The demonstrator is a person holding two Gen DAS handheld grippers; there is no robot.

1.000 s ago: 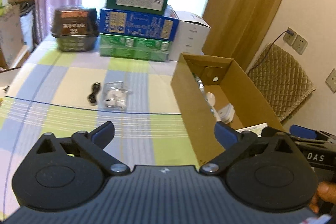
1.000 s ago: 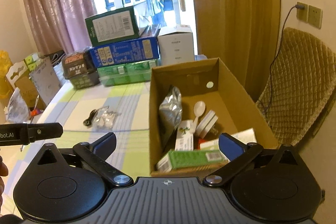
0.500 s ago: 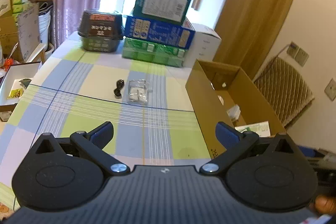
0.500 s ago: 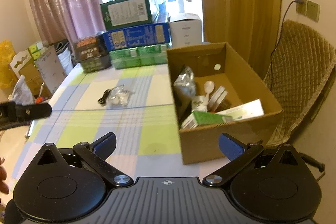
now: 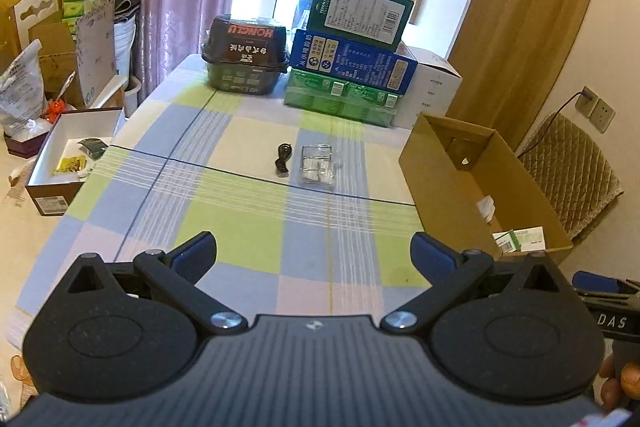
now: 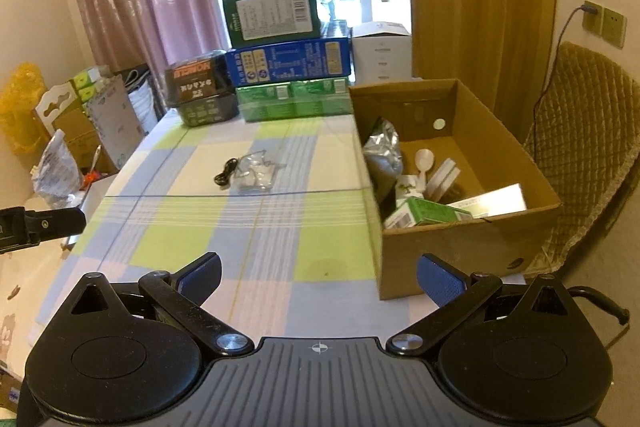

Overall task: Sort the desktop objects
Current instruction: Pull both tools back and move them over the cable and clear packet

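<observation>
A clear plastic bag of small white parts [image 5: 317,169] [image 6: 256,175] lies mid-table on the checked cloth, with a short black cable [image 5: 283,159] [image 6: 225,174] just left of it. An open cardboard box [image 5: 452,179] [image 6: 460,251] at the table's right edge holds a silver pouch [image 6: 385,151], a white spoon [image 6: 424,161], a green carton [image 6: 430,211] and papers. My left gripper [image 5: 314,253] hangs open and empty above the near table edge, well short of the bag. My right gripper [image 6: 319,273] is also open and empty, beside the box's near left corner.
Stacked green and blue cartons [image 5: 352,67], a dark food tub [image 5: 245,55] and a white box [image 5: 434,89] line the far edge. A quilted chair [image 6: 580,147] stands right of the box. Boxes and bags [image 5: 72,155] crowd the floor at left.
Both grippers have drawn back toward the near table edge and risen, so the bag, cable and box look smaller and farther off. Both stay open and empty.
</observation>
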